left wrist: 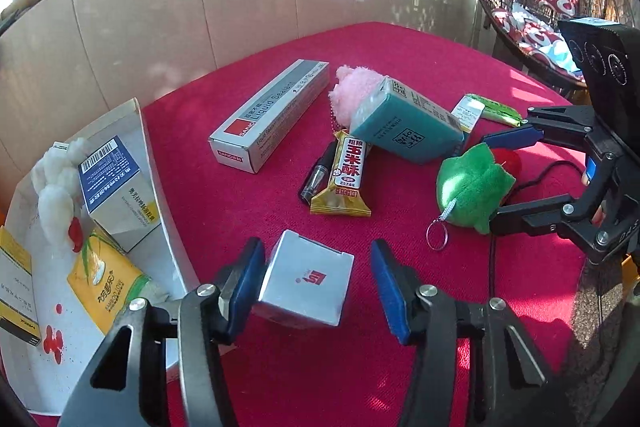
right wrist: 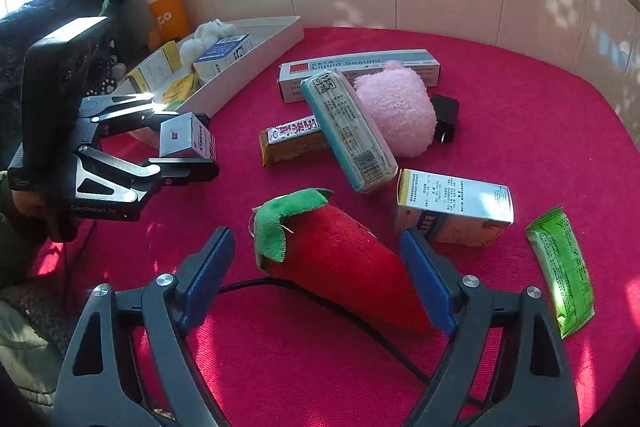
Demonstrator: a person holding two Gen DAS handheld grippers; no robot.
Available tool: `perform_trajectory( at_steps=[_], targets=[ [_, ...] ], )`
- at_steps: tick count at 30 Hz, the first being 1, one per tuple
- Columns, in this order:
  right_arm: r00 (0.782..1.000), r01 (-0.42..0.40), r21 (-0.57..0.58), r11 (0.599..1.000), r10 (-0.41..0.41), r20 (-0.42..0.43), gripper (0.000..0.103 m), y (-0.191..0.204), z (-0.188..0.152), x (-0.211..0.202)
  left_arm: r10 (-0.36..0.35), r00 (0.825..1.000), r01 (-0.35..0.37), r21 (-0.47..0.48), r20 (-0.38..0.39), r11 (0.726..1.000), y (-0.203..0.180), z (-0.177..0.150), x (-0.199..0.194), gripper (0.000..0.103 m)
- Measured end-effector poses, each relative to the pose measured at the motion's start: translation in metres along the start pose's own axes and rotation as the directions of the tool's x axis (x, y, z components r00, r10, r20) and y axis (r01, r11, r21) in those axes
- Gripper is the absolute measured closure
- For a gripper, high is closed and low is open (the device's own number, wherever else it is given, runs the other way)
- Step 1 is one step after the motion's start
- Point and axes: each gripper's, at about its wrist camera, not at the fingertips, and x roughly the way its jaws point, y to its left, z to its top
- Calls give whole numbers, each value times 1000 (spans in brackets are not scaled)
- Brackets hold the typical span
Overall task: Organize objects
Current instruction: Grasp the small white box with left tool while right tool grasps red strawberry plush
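Silver carton (left wrist: 304, 283) sits between our parted left tongs (left wrist: 318, 281), bound for the tray (left wrist: 160, 187), while our right tongs (right wrist: 316, 267) gape around the plush strawberry (right wrist: 344, 263).

A crimson cloth (right wrist: 500, 115) is lying under everything. On it, a red plush chilli (right wrist: 344, 263) is showing a green cap, beside a fluffy pink plush (right wrist: 396, 111), a teal box (right wrist: 348, 131) and a bright green packet (right wrist: 564, 267).

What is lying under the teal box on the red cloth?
The teal box leans on the yellow snack bar and pink plush. Anything more beneath it is hidden.
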Motion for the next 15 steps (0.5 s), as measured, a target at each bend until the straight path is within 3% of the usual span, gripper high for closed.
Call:
perform_trajectory(
  at_steps=[2, 4, 7, 12, 15],
  targets=[
    [1000, 5, 7, 1000, -5, -13, 19, -1, -2, 3, 5, 1000, -5, 0, 7, 1000, -1, 0, -1, 54],
    [1000, 23, -5, 1000, -23, -12, 41, -1, -3, 1, 16, 1000, -16, -2, 13, 1000, 0, 0, -2, 59],
    [1000, 16, 9, 1000, -15, -11, 50, -6, -6, -3, 19, 1000, -19, -18, 19, 1000, 1, -1, -2, 60],
    [1000, 8, 35, 999, -8, 0, 53, -9, -9, -7, 32, 999, -31, -12, 19, 999, 0, -2, -3, 60],
    [1000, 8, 44, 999, -9, 2, 53, -9, -8, -7, 85, 996, -85, 3, -21, 996, 2, -4, 6, 60]
  ],
)
